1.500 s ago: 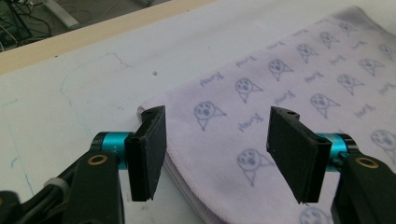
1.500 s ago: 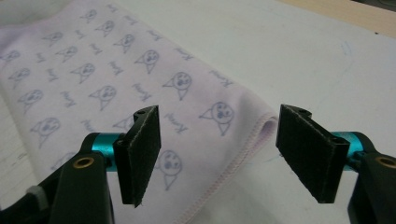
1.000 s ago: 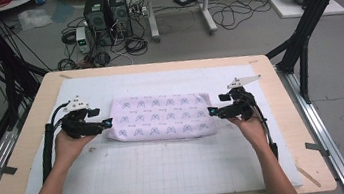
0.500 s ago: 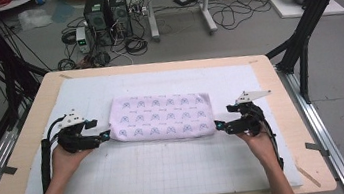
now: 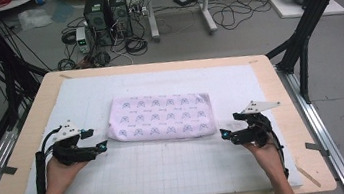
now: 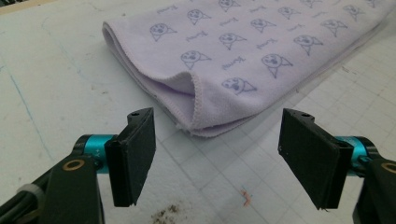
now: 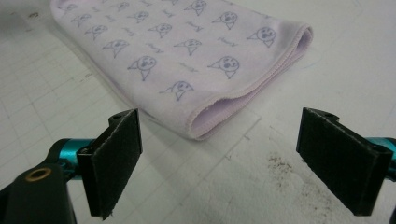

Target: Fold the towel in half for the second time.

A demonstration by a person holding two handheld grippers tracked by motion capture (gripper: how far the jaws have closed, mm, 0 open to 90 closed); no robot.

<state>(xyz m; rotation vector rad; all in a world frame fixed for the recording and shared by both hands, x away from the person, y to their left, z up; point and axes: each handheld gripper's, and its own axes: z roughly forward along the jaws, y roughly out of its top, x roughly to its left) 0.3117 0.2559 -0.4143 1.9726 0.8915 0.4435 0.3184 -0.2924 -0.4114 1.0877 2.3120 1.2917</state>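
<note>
A folded lilac towel is lying mid-tabletop on a white mat. The left tongs are waiting at its 8 o'clock corner, the right tongs at 4 o'clock, both gaping and empty. It looks soft, light and limp; the doubled corner hems seem best for pinching.

towel far end cropped, print unreadable

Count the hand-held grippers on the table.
2. The left hand-held gripper sits off the folded towel's near-left corner, jaws open; the right hand-held gripper sits off its near-right corner, jaws open.
</note>
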